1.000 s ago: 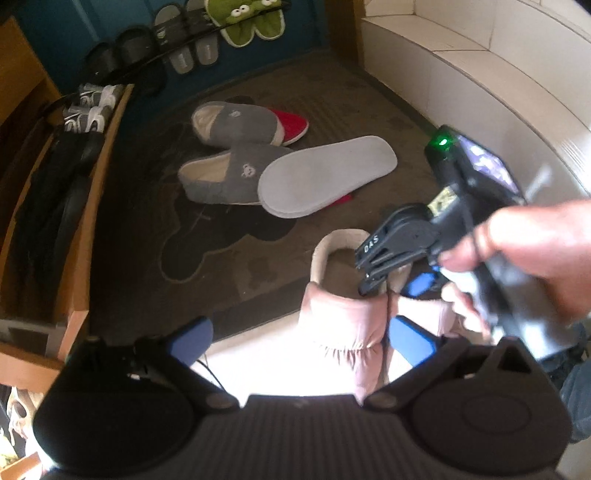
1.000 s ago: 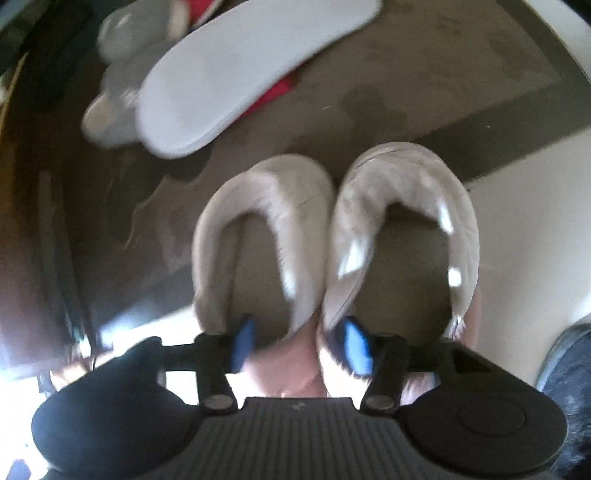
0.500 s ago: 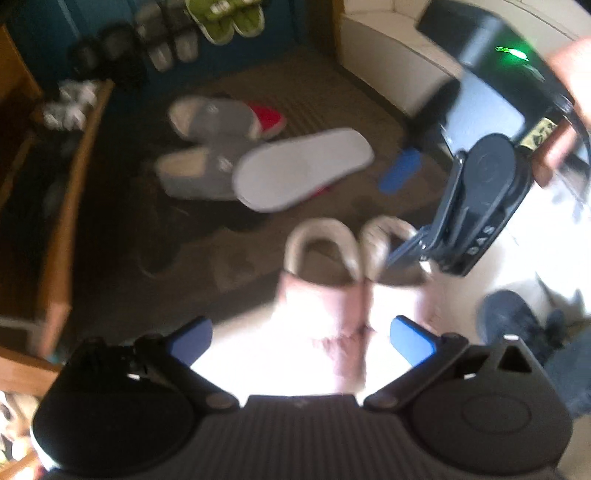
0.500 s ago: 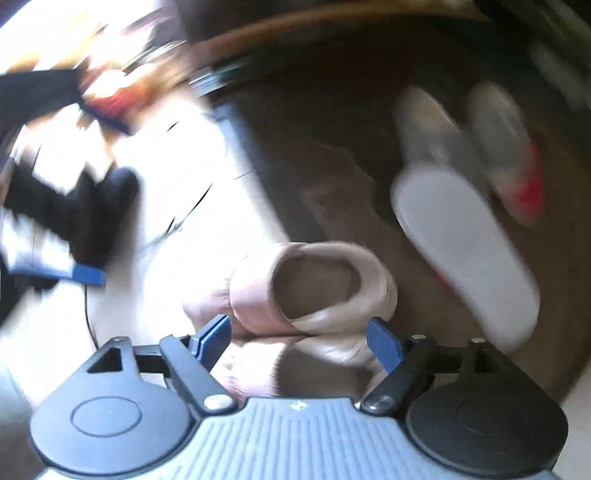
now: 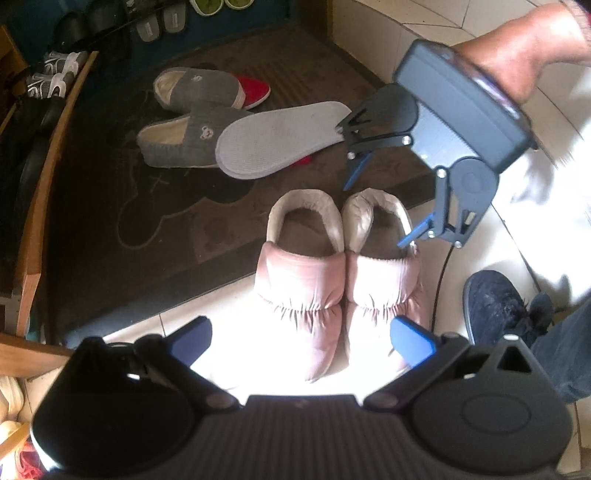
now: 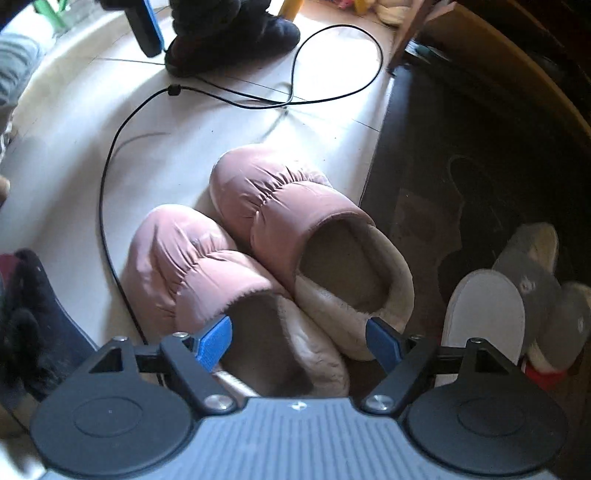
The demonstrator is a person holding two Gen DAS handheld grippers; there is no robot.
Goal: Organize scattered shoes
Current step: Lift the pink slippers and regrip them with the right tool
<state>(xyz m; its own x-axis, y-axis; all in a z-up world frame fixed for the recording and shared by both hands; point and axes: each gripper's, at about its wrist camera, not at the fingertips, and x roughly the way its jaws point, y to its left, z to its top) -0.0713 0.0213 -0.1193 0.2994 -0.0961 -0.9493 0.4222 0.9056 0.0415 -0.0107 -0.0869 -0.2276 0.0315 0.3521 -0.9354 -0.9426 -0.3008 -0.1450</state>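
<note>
Left wrist view: my pink slippers [image 5: 340, 273] sit paired, toes near, straddling the mat [image 5: 155, 206] edge, because they're sorted. My right hand-held gripper [image 5: 380, 199] hangs above their heels, jaws wide and empty; my left hand-held gripper [image 5: 301, 338] spreads empty too. Grey slippers [image 5: 199, 122] lie scattered farther back.

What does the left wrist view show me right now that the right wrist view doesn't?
Only the left wrist view: the right hand-held gripper from outside, open above the pink slippers, the hand holding it, the wooden shoe rack and the shoes lined up at the far wall.

Only the right wrist view: the black cable looping over the tiles and a dark boot.

Both: the pink slippers side by side across the mat edge, the grey slippers and the upturned white sole.
</note>
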